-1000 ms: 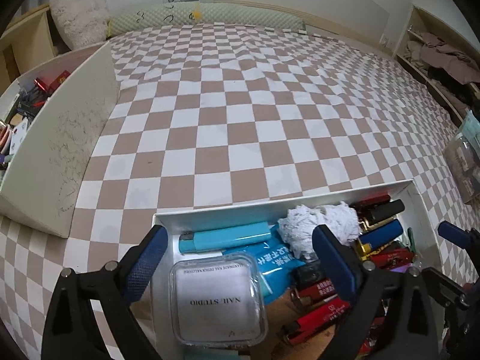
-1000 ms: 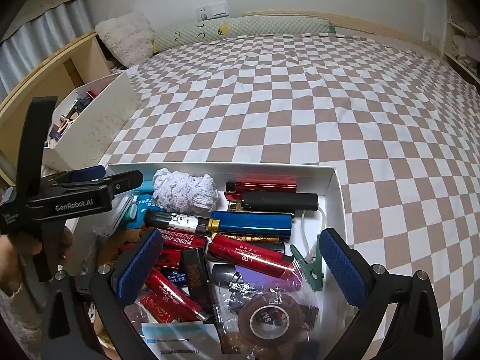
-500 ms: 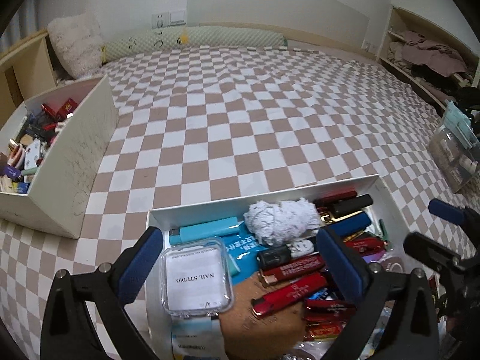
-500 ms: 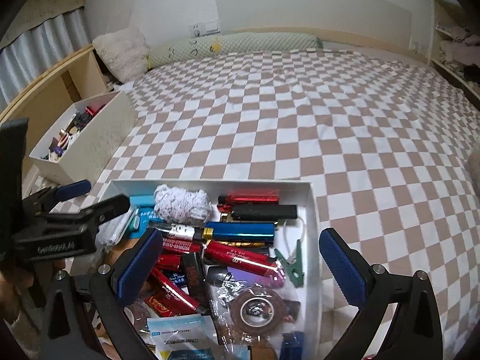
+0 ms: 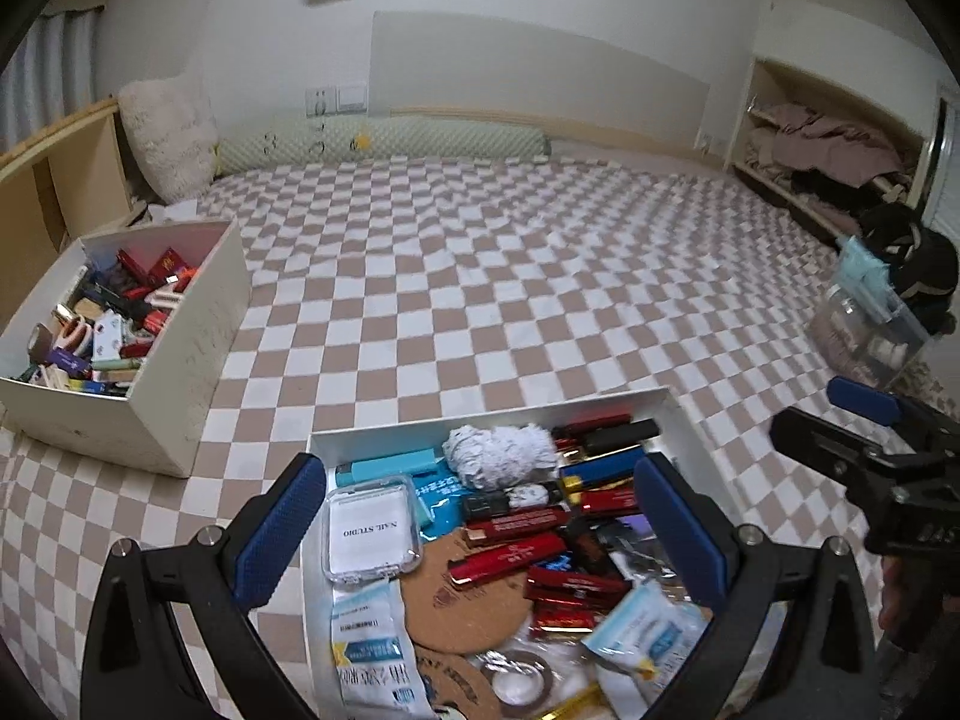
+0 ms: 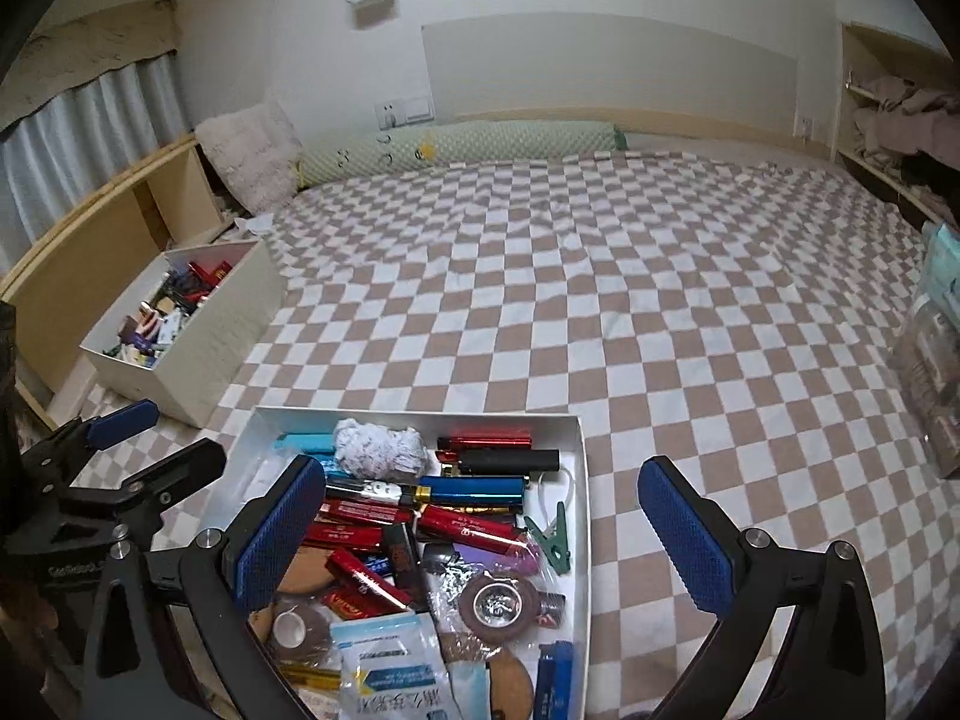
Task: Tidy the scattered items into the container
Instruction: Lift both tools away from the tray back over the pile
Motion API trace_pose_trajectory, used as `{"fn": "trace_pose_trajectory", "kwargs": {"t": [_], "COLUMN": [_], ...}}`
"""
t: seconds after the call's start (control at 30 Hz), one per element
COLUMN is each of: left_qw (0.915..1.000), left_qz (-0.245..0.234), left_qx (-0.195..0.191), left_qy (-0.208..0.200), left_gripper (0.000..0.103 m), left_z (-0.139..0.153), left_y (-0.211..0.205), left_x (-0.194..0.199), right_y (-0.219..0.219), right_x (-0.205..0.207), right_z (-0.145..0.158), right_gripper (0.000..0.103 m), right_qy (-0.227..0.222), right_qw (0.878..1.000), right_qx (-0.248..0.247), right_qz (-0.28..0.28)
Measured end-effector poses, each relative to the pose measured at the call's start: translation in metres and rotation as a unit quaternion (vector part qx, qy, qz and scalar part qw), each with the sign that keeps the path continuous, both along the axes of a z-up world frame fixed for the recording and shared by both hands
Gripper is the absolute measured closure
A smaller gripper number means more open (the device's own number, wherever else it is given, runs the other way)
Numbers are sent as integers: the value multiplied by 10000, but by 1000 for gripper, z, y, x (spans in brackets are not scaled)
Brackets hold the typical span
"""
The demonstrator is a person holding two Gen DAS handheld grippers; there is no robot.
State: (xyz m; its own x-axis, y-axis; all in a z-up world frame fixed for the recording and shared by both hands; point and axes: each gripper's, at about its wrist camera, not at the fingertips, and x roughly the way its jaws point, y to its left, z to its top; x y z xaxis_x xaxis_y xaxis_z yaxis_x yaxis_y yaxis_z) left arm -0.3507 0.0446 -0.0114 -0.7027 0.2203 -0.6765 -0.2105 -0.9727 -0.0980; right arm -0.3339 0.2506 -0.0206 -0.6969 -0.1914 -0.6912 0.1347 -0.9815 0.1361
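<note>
The white tray (image 5: pixel 492 414) of items lies below your spread fingers; your left gripper (image 5: pixel 480 534) and right gripper (image 6: pixel 498 531) both gape empty.

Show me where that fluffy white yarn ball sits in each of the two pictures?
Left wrist view: white yarn ball, lower centre, near the tray's far wall.
Right wrist view: same ball, lower left of centre, by the far wall.
Shared landmark: white tray.

cut off: white tray (image 5: pixel 498 414) near end | too small: cream box (image 6: pixel 234 324) contents, wrapper print
</note>
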Motion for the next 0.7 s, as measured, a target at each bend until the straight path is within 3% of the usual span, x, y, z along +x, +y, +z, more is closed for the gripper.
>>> {"fn": "trace_pose_trajectory", "kwargs": {"t": [0.43,0.7], "left_qw": [9977,9958], "left_qz": [22,4], "left_qx": [225,208], "left_qy": [646,887], "left_gripper": [0,0], "left_z": [67,85], "left_y": [3,5], "left_x": [75,112], "right_y": [0,3], "right_x": [58,97], "right_z": [51,72], "right_gripper": [0,0], "right_qy": [515,781], "right_qw": [9985,9964], "right_qx": [166,295], "right_qz": [66,121]}}
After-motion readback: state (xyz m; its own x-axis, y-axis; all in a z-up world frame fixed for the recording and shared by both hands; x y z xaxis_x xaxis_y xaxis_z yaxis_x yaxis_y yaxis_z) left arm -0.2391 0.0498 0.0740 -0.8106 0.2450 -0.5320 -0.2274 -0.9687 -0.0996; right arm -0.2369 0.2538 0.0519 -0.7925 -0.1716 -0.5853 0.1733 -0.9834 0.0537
